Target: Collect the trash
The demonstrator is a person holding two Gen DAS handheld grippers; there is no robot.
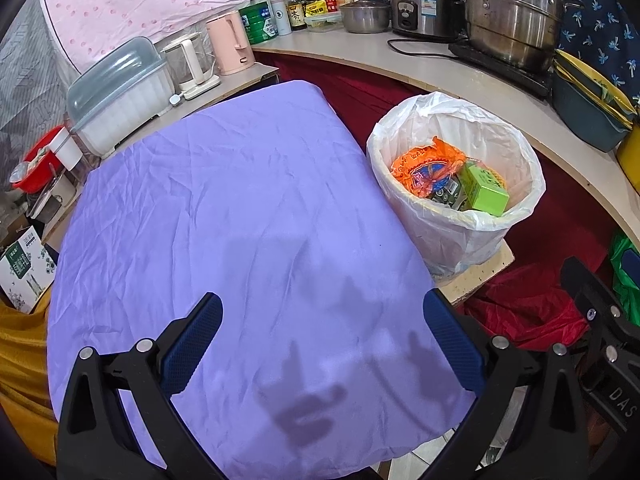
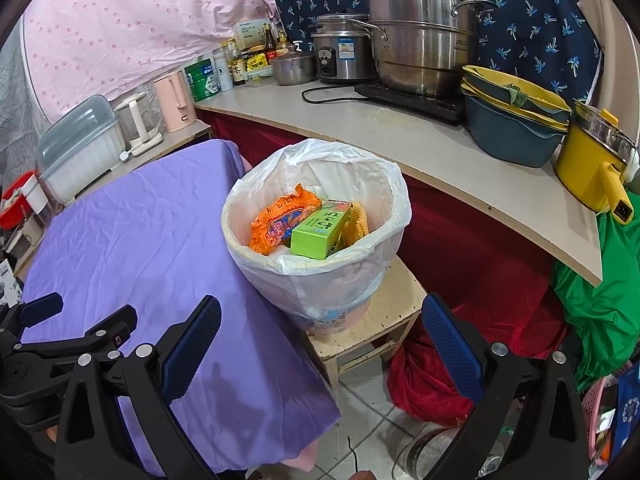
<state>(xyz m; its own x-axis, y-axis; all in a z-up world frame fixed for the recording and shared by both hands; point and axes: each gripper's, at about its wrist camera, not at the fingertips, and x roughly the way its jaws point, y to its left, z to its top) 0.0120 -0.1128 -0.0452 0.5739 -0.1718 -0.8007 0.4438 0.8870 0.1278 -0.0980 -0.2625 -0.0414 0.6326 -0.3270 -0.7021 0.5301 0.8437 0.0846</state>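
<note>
Two handheld grippers are hovering side by side above a table draped in a wrinkled purple cloth (image 1: 224,208), both pointing forward and angled slightly downward. Each is holding nothing, its blue-padded jaws spread wide apart. In its own wrist view the left gripper (image 1: 322,344) is sitting over the near part of the cloth, casting its shadow there. The right gripper (image 2: 320,348) is reaching past the cloth's right edge, aiming toward a trash bin (image 2: 316,248) lined with a white plastic bag. That bin is standing on a small pale wooden stool (image 2: 376,320), just beside the table. Trash is lying inside the bin: an orange snack wrapper (image 2: 280,220), a green carton (image 2: 318,232) and something yellow tucked behind the carton. In the right view, the left gripper is showing at the lower left edge. Behind the bin, a curved counter (image 2: 400,136) is carrying steel pots (image 2: 420,40), stacked bowls (image 2: 516,120) and a yellow pot (image 2: 588,160).
</note>
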